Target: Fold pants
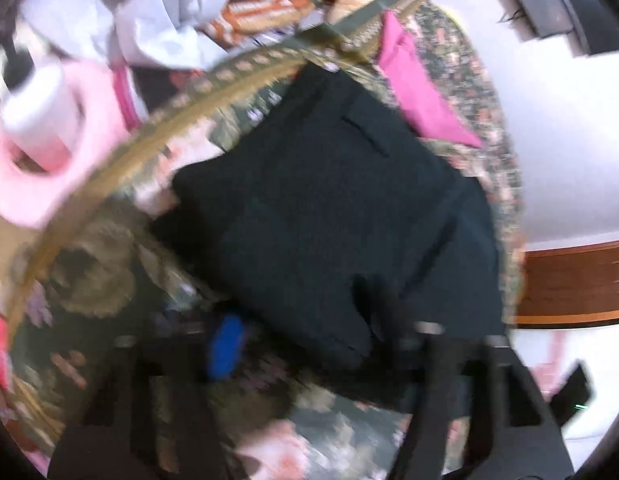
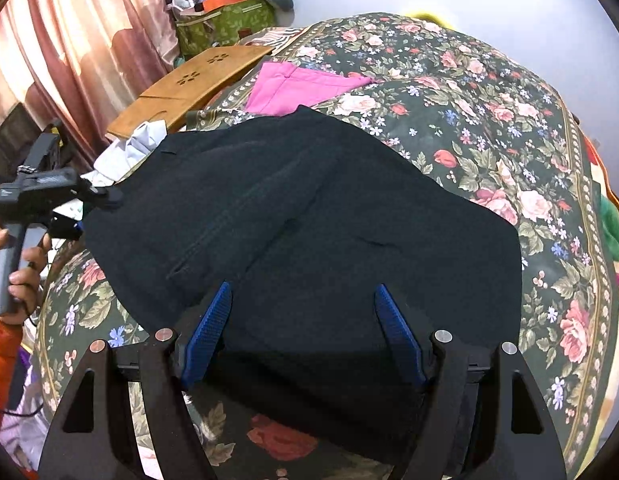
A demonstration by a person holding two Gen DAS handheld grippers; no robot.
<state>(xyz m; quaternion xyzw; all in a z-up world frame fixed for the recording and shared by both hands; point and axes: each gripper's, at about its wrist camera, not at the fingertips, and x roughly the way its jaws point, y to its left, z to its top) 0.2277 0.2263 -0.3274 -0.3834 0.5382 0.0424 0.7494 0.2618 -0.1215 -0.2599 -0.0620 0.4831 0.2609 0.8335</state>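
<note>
Black pants (image 2: 309, 216) lie folded over on a floral bedspread (image 2: 489, 128). In the right wrist view my right gripper (image 2: 303, 320) is open, its blue pads (image 2: 207, 332) spread over the near edge of the pants, holding nothing. The left gripper (image 2: 105, 196) shows at the far left, held by a hand, just off the pants' left edge. The left wrist view is blurred: the pants (image 1: 329, 208) fill the middle, and my left gripper (image 1: 309, 344) looks open, with one blue pad (image 1: 225, 344) over the bedspread and the other finger over the pants.
A folded pink garment (image 2: 297, 88) lies beyond the pants. A wooden lap table (image 2: 189, 84) and white cloth (image 2: 129, 148) sit at the bed's left edge. Curtains (image 2: 69, 40) and a cluttered green bag (image 2: 225, 20) stand behind. A wooden bed frame (image 1: 577, 280) shows at right.
</note>
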